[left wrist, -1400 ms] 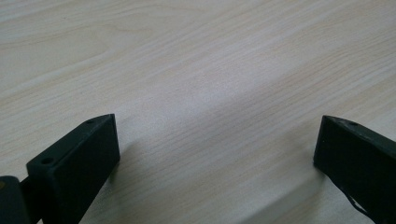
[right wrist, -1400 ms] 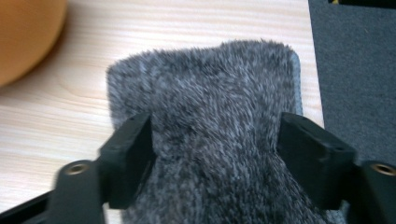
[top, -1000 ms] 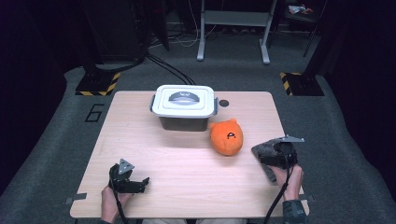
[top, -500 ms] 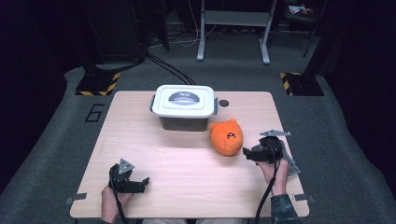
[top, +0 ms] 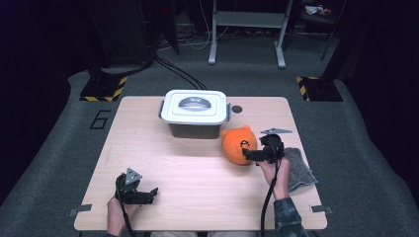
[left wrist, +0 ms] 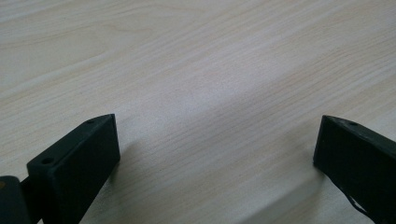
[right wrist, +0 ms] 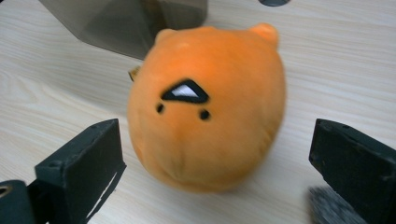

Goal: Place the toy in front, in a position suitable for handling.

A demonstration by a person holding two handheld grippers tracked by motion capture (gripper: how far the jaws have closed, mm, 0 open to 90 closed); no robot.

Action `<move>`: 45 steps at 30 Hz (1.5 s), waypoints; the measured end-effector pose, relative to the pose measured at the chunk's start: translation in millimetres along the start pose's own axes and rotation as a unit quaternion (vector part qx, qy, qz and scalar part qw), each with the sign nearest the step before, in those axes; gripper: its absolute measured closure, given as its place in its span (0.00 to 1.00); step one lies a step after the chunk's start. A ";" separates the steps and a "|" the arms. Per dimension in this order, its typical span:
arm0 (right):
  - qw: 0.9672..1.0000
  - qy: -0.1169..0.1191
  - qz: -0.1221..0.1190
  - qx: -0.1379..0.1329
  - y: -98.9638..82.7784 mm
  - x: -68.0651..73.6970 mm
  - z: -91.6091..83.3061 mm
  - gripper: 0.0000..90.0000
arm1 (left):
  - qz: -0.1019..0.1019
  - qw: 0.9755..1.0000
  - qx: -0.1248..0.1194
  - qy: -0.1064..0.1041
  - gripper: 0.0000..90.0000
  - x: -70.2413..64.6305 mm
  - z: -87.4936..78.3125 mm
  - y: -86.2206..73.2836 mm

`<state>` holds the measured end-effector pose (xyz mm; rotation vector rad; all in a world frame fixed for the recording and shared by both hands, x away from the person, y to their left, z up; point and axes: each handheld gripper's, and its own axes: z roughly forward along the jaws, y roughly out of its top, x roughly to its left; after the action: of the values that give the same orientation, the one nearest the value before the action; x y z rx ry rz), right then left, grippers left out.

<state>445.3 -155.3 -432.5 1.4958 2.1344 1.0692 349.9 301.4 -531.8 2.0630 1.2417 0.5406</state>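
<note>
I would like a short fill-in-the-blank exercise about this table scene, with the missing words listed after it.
1. The plush toy is coloured ____.
2. The lid of the grey box is ____.
3. The right gripper points at the plush toy with its jaws ____.
4. The grey cloth lies to the ____ of the toy in the high view.

Missing words: orange; closed; open; right

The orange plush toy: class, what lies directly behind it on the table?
Behind the orange plush toy stands the grey storage box, its white lid shut, so its contents are hidden. The toy itself covers the box's near corner in the right gripper view.
</note>
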 end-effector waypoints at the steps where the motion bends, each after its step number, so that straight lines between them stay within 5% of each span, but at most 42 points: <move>1: 1.000 0.002 -0.004 -0.001 3.4 2.7 4.3 0.02 | 0.000 1.000 -0.001 0.000 0.00 0.1 0.1 0.0; 6: 1.000 0.005 -0.003 0.015 14.0 11.5 21.4 0.05 | 0.000 1.000 0.001 0.000 0.00 0.0 -0.1 0.0; 12: 0.999 -0.019 0.007 0.038 14.2 13.6 40.3 0.12 | 0.000 1.000 0.000 0.000 0.00 0.0 -0.1 0.0; 23: 0.998 -0.035 0.017 0.039 0.8 6.4 46.1 0.42 | 0.001 1.000 0.004 -0.003 0.00 0.2 -0.6 0.2; 30: 0.999 -0.034 0.007 0.023 -4.9 6.3 42.6 0.61 | 0.001 1.000 0.004 -0.003 0.00 0.2 -0.6 0.3; 37: 1.000 -0.021 0.009 -0.006 -7.5 3.8 33.8 0.65 | 0.001 1.000 0.001 -0.001 0.00 0.2 -0.2 0.1; 45: 1.000 -0.001 -0.022 -0.011 -4.2 10.4 15.9 0.65 | -0.003 1.000 0.000 -0.002 0.00 -0.1 -0.2 0.3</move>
<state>448.5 -140.4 -444.6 1.4314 2.1370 1.0731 349.9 301.3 -531.5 2.0600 1.2444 0.5325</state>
